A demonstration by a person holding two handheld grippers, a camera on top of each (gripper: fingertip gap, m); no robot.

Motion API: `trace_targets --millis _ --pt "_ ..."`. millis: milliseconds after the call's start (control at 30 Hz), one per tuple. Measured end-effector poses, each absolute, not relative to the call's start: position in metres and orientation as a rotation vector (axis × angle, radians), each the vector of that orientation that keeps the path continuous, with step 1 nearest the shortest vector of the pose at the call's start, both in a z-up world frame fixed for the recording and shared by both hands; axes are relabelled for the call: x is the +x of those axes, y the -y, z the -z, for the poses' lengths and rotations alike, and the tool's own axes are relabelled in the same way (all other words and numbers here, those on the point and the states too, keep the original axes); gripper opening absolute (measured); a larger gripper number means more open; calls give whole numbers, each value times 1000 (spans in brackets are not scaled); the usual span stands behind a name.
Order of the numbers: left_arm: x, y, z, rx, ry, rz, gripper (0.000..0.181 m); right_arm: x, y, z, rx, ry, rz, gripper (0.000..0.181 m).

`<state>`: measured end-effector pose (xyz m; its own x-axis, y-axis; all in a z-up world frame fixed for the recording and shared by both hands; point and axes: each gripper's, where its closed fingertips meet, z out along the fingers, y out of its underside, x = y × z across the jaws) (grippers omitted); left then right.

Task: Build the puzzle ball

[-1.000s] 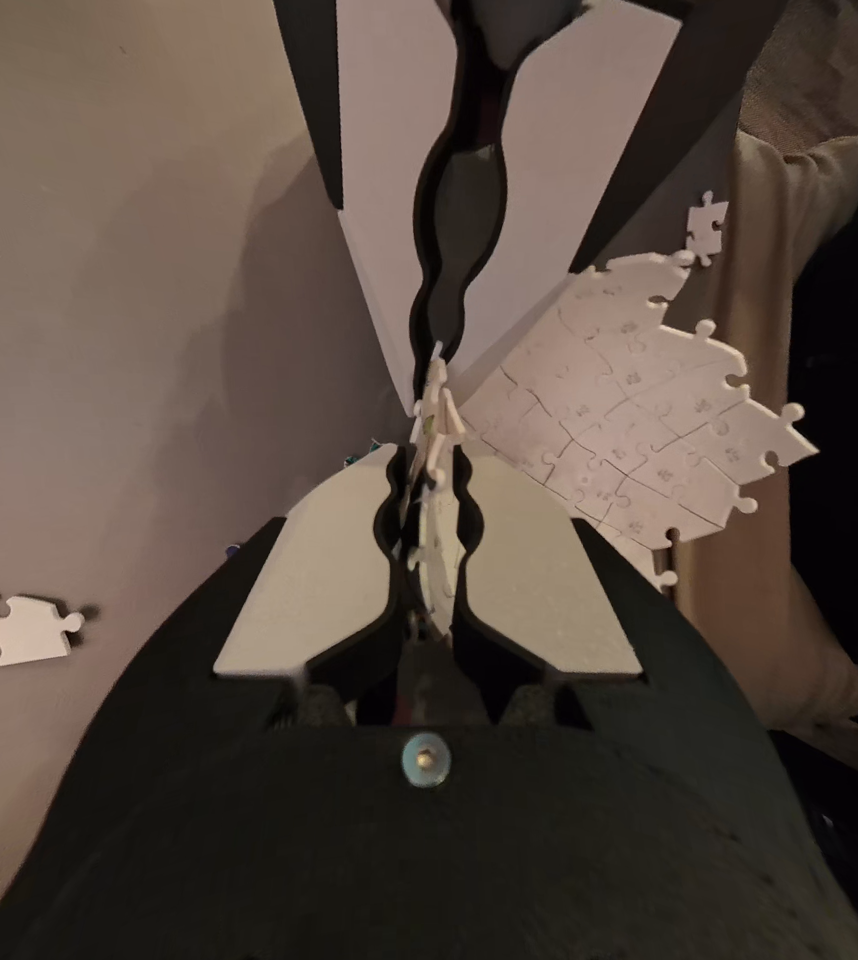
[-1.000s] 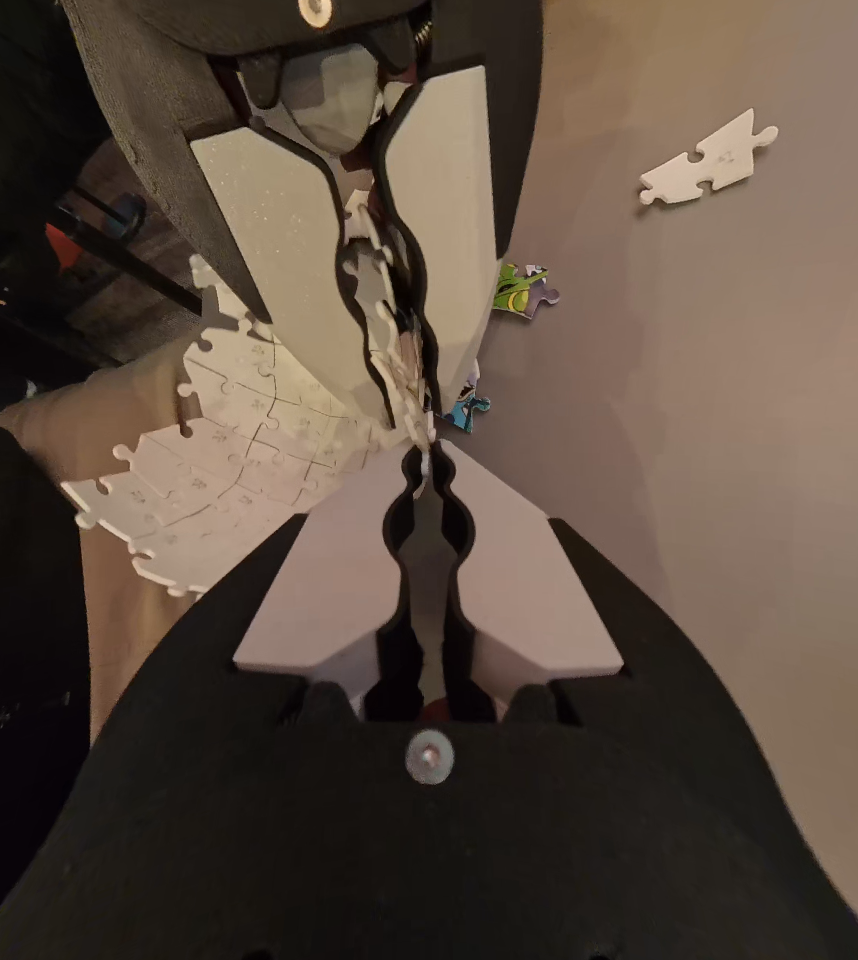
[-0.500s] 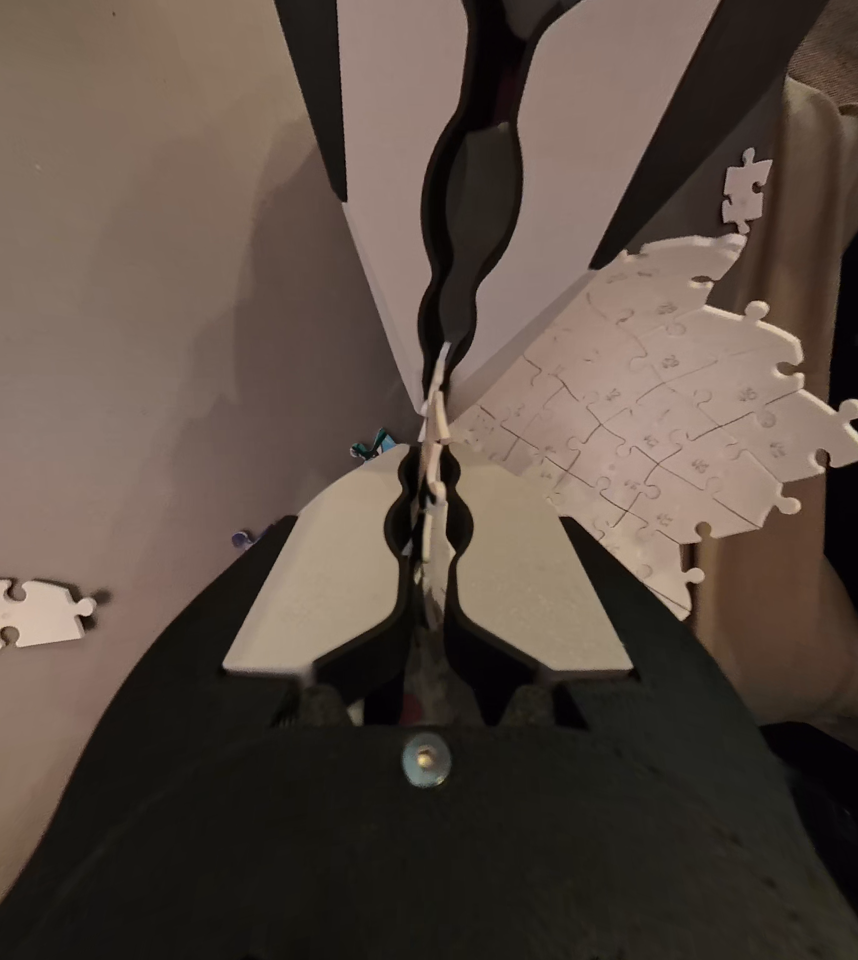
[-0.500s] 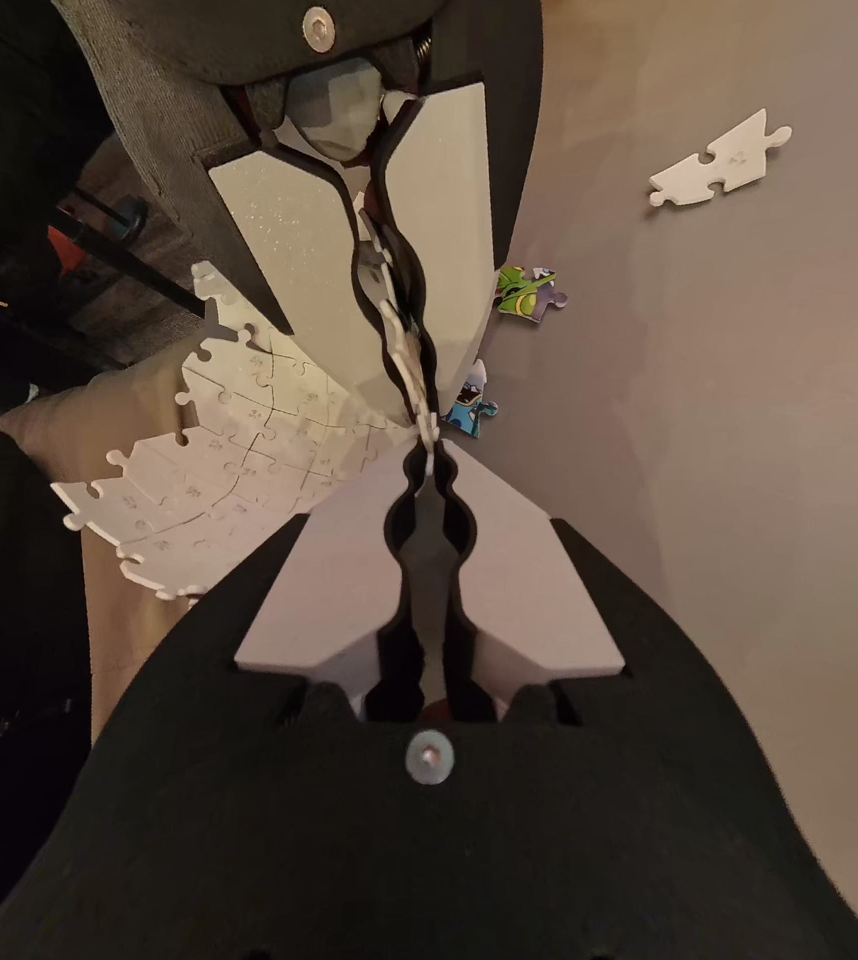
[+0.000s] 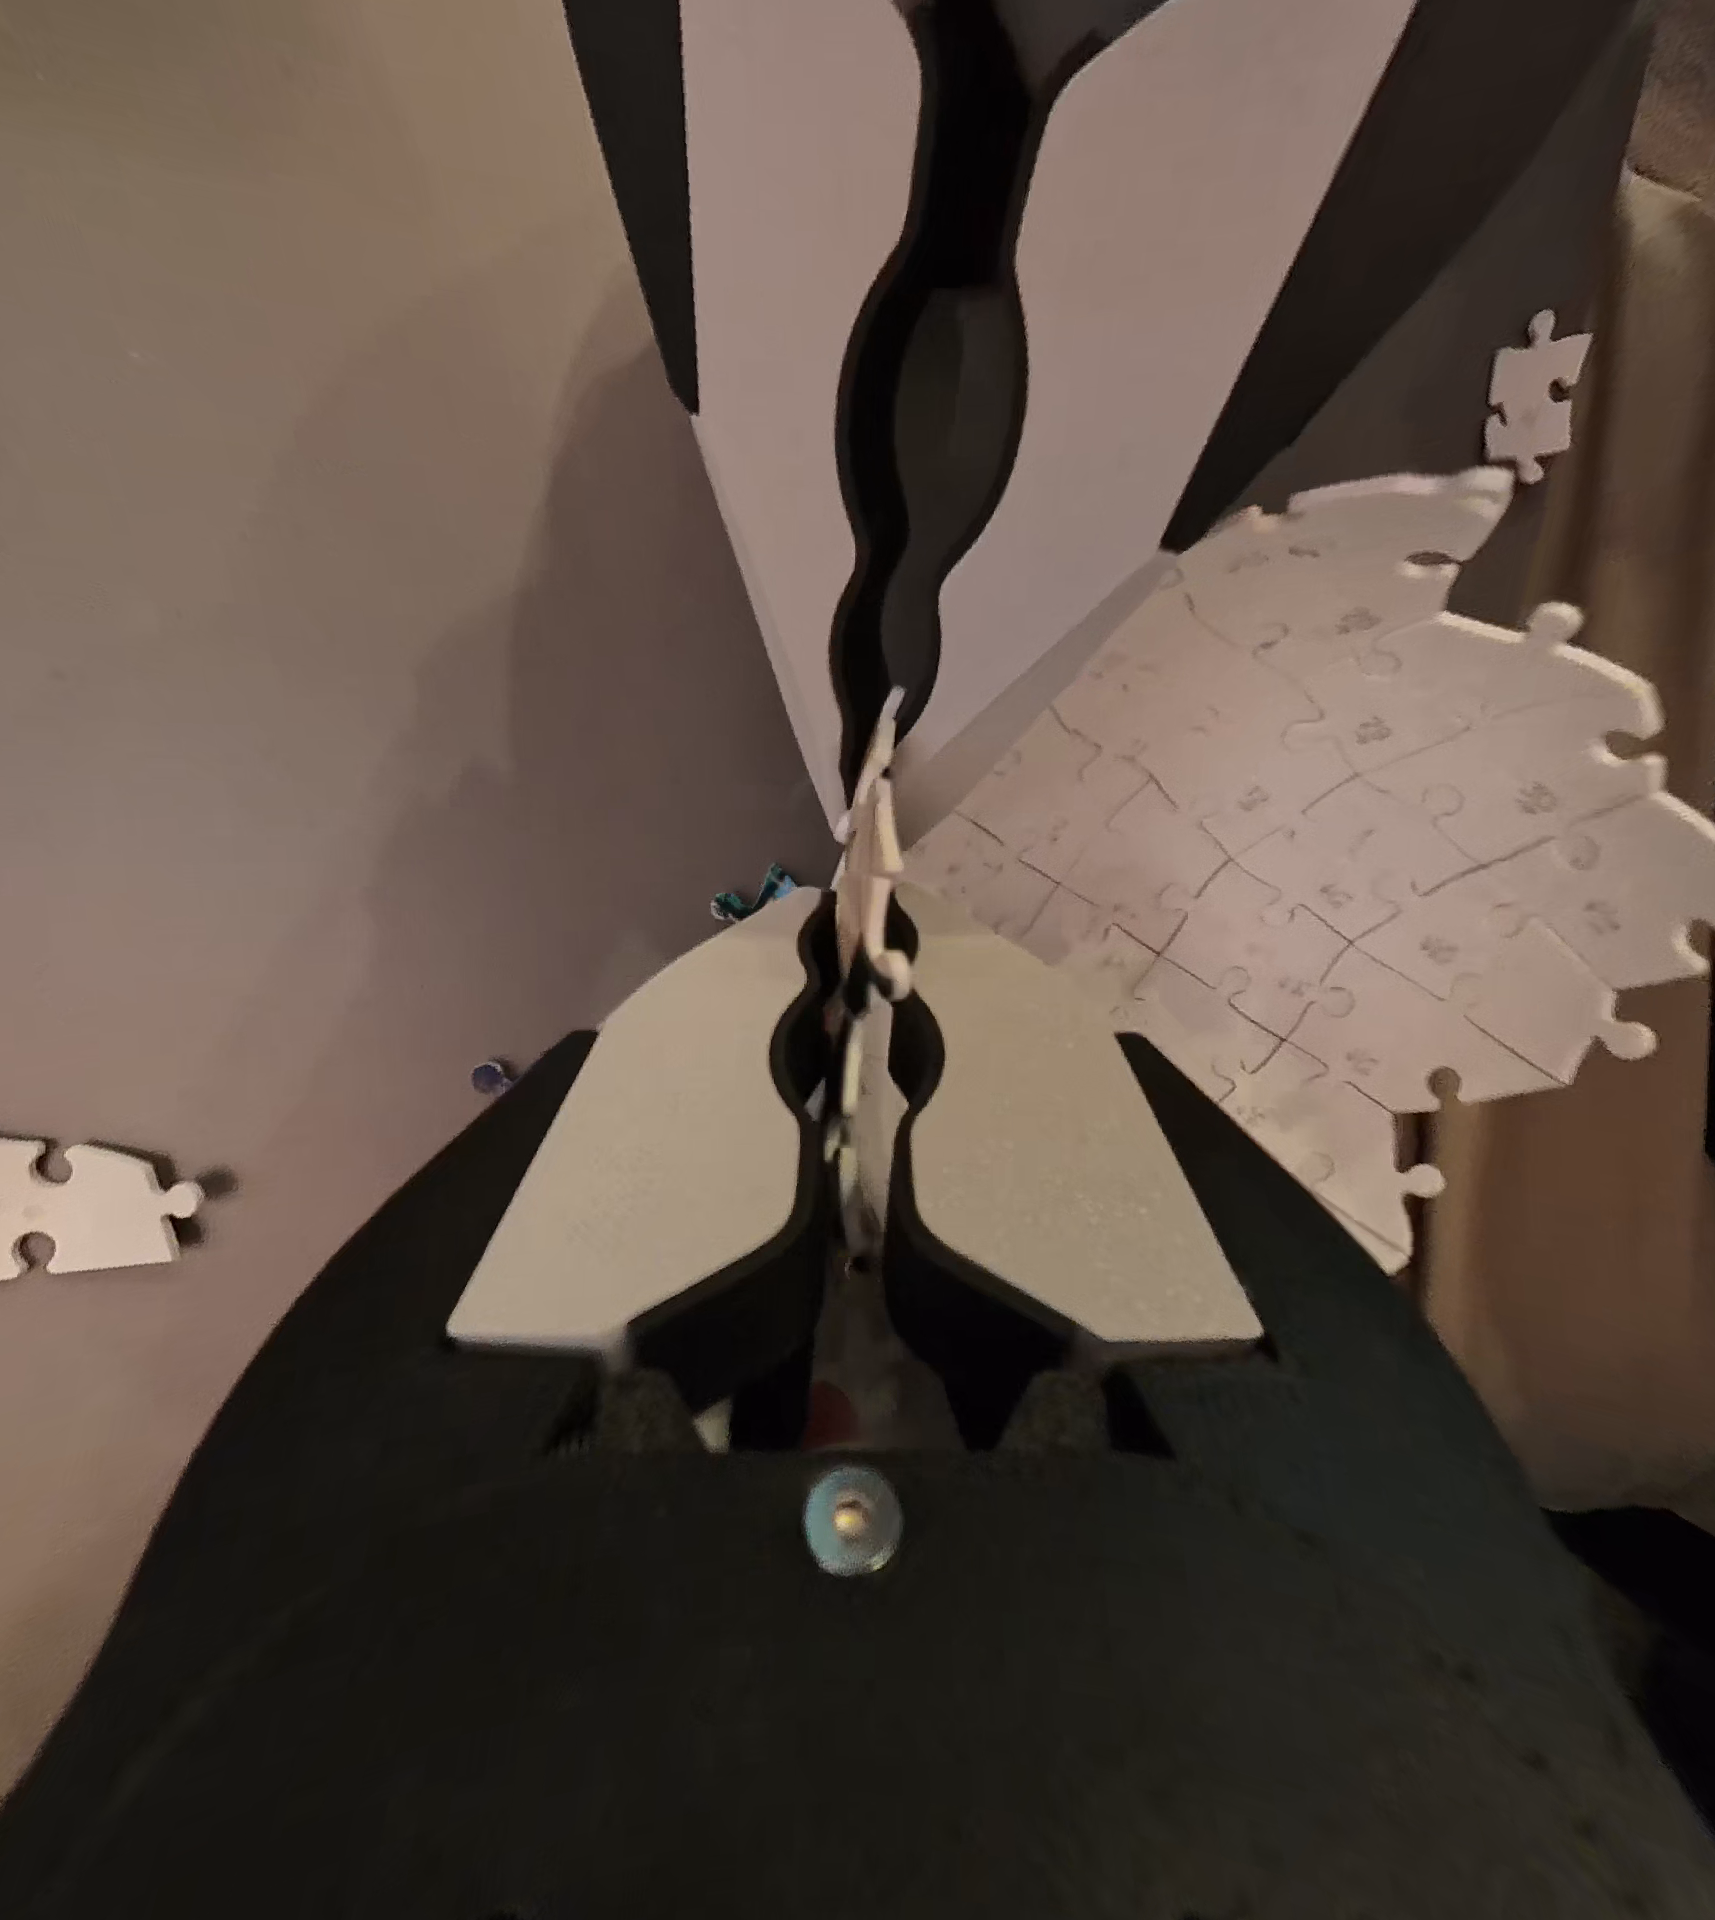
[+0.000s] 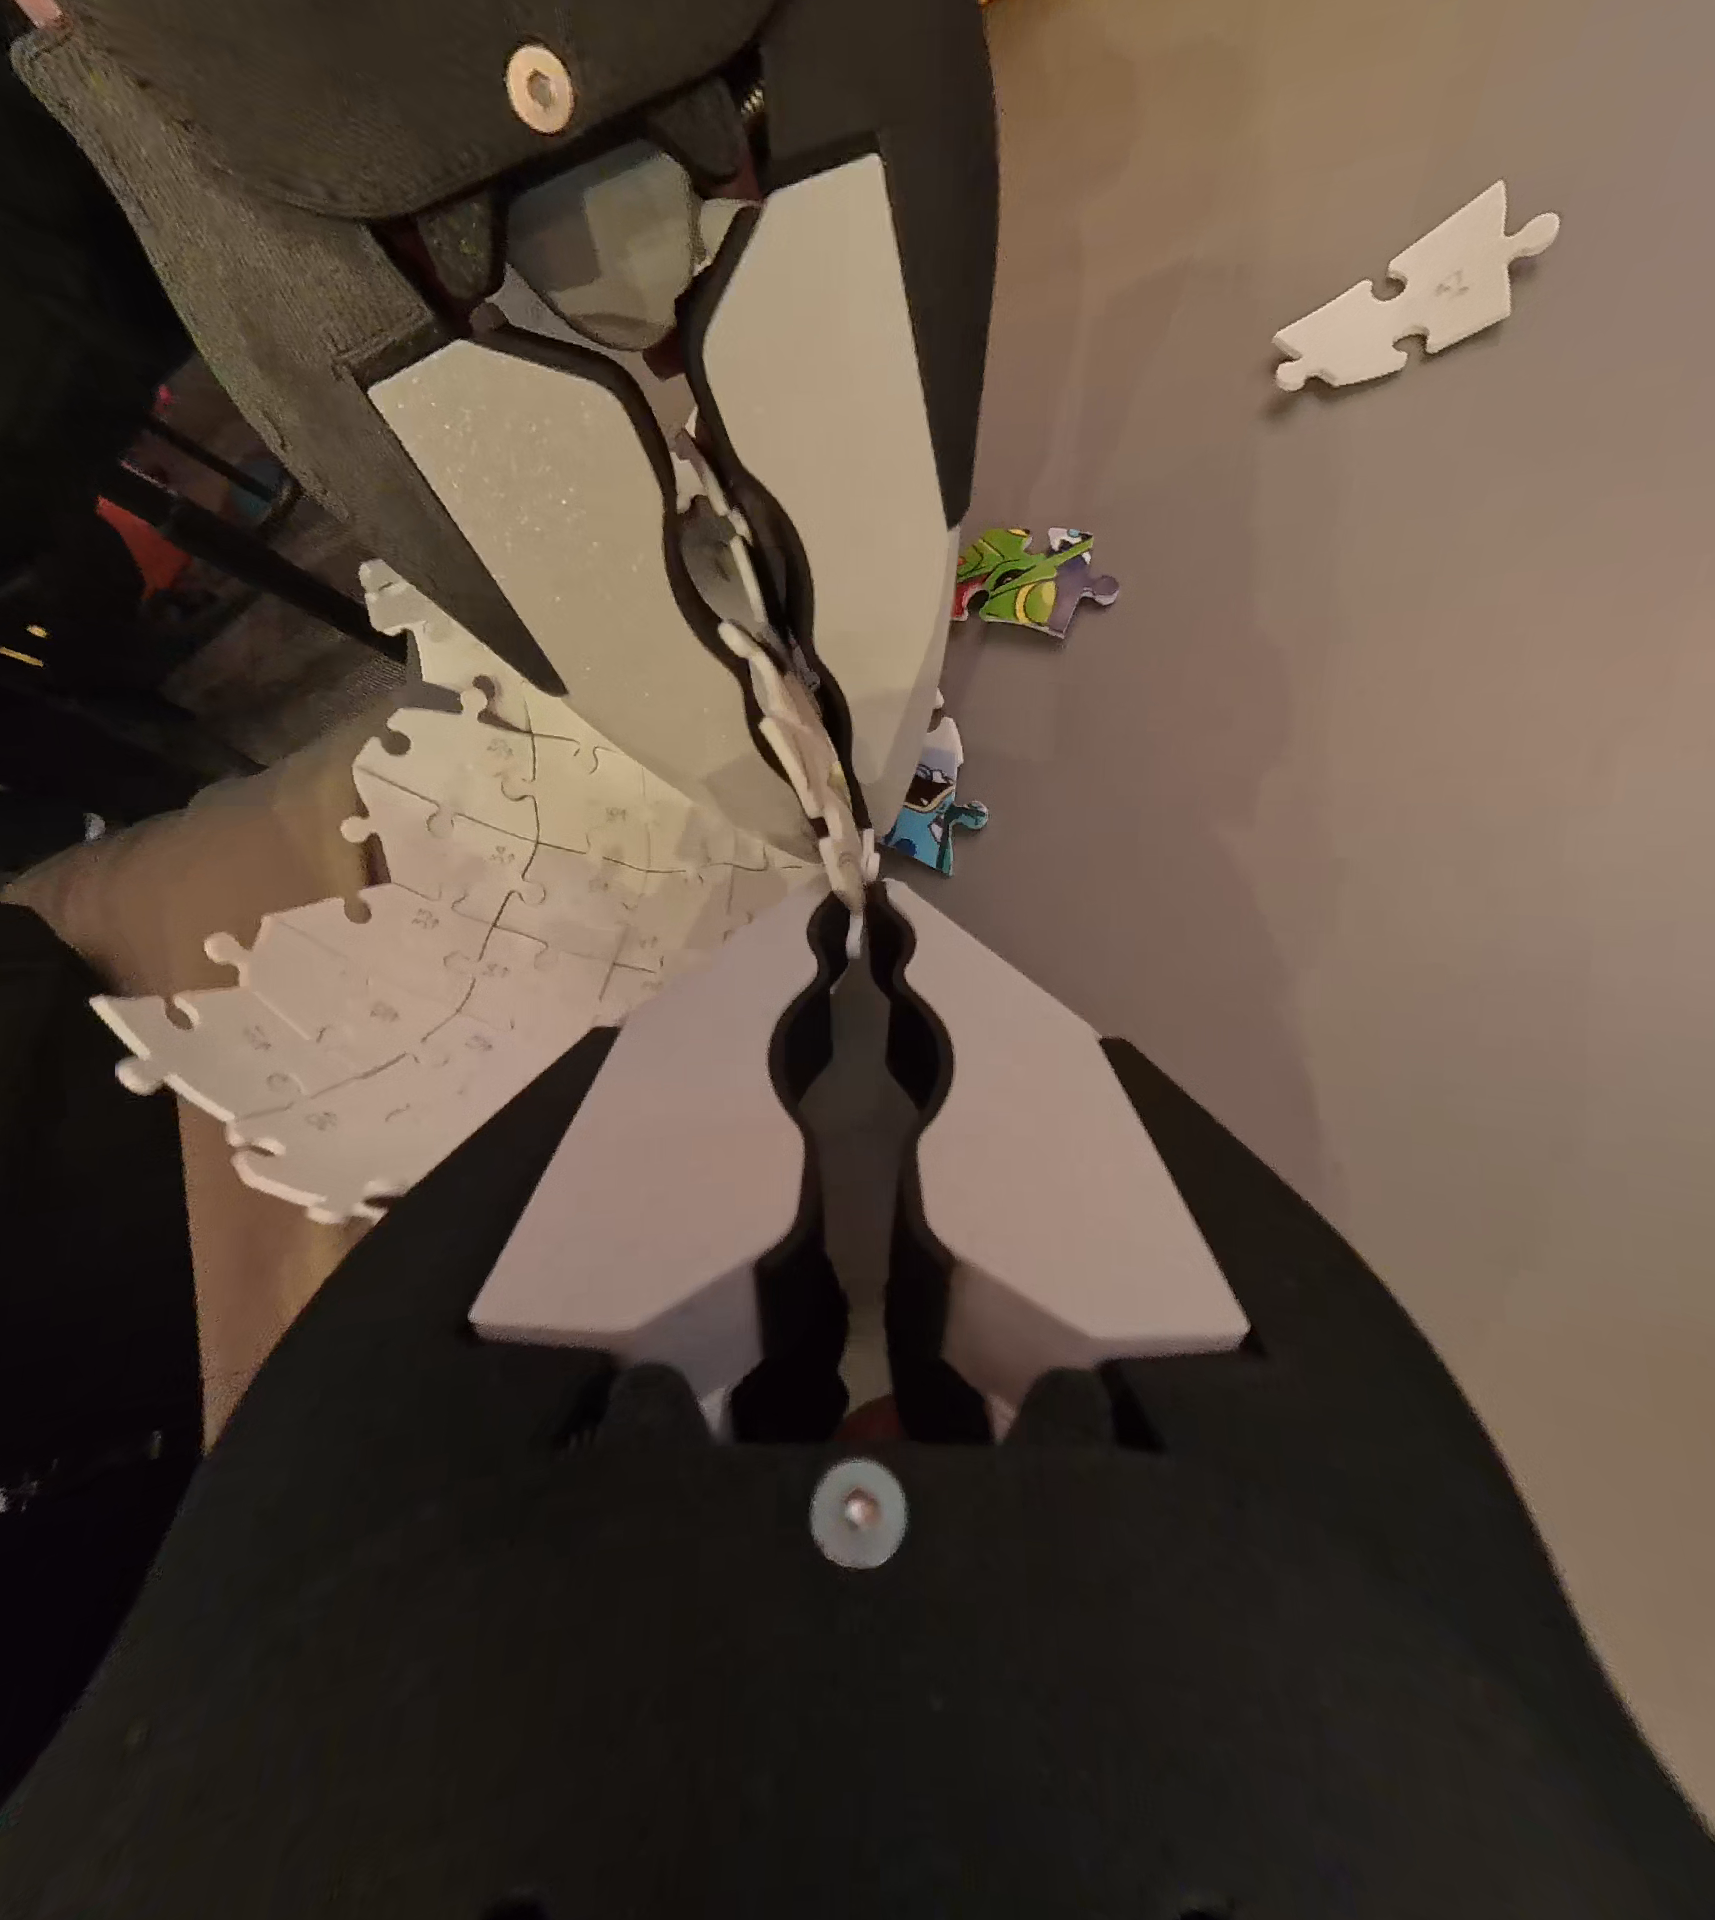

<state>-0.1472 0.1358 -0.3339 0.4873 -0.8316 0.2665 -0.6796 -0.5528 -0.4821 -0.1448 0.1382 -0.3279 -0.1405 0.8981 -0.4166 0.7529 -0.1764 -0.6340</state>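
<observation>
Between both claw tips [image 5: 868, 914], edge-on, curved puzzle section [image 5: 1352, 852].

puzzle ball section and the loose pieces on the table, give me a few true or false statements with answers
1. Both grippers, left gripper and right gripper, are shut on the curved puzzle section. True.
2. The section shows its printed colour side. False: its white numbered back faces both cameras.
3. A white joined pair of pieces lies on the table. True.
4. The green puzzle piece is joined to the blue puzzle piece. False: they lie apart.
</observation>
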Motion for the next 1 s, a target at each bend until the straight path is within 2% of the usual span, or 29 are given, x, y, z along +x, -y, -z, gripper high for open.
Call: trace_targets --millis 333,567,1000 --pt "-146 -138 335 -2384 -1294 692 7 -145 -141 329 -1967 1830 -1315 1" --pt "-144 -139 333 -2366 -1301 683 6 -139 -139 333 -2038 1878 -1327 10" --pt "-145 -136 330 -2384 -1308 703 11 -138 -130 335 -2031 1919 -1363 1"
